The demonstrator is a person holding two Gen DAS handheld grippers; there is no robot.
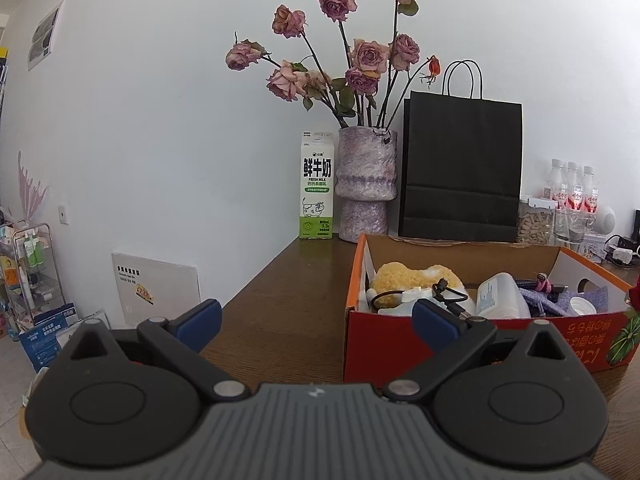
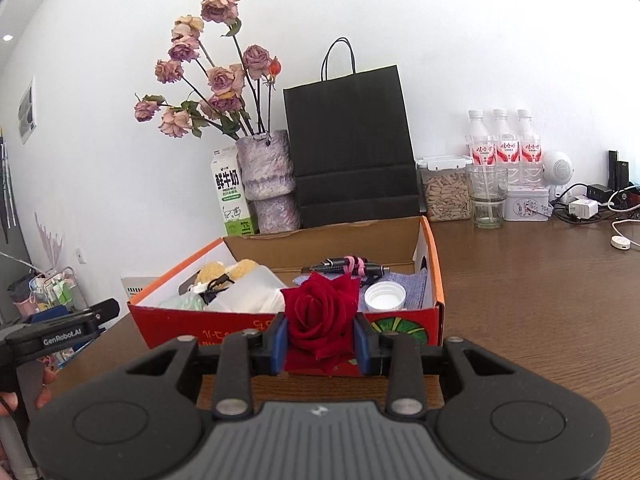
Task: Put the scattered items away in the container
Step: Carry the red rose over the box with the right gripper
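Right wrist view only: right gripper (image 2: 320, 338) jaws closed on red rose (image 2: 320, 312) — velvety, layered petals pinched between blue pads, held just short of cardboard box (image 2: 404, 322) front wall. Beyond jaws, inside box: white round cap (image 2: 385, 295), fuzzy yellow plush (image 2: 224, 272).

Left wrist view: left gripper (image 1: 316, 320) jaws spread wide, nothing between them — wood-grain desk (image 1: 280, 300) ahead, box just beyond right jaw.
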